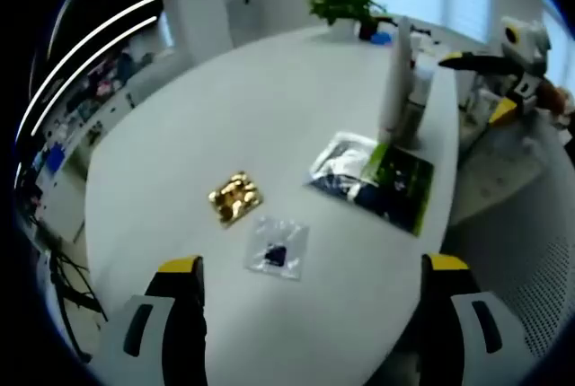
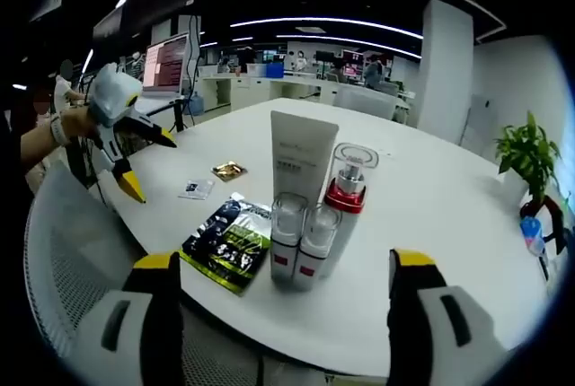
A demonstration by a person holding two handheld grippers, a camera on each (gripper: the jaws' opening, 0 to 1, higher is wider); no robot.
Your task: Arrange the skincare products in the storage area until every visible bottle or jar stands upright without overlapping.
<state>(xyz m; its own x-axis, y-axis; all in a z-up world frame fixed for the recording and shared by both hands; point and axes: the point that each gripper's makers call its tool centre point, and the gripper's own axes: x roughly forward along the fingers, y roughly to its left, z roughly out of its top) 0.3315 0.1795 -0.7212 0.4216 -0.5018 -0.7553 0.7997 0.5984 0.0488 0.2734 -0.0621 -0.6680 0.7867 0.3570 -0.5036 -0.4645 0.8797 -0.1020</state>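
Note:
A tall white tube (image 2: pixel 302 163) stands upright on the white table (image 2: pixel 422 197), with a red-collared pump bottle (image 2: pixel 346 202) beside it and two small clear-capped bottles (image 2: pixel 303 241) in front, all close together. The same cluster (image 1: pixel 404 90) stands at the far side of the table in the left gripper view. My right gripper (image 2: pixel 283 265) is open, a short way back from the bottles, with nothing between its jaws. My left gripper (image 1: pixel 313 265) is open above the table's near edge; it also appears held in a hand (image 2: pixel 121 130) at the left of the right gripper view.
A green-and-black sachet (image 2: pixel 226 241) and a silver pouch lie flat next to the bottles. A gold packet (image 1: pixel 234 197) and a small clear bag (image 1: pixel 277 248) lie mid-table. A potted plant (image 1: pixel 344 4) stands at the far end. A mesh chair (image 2: pixel 67 260) is near the table edge.

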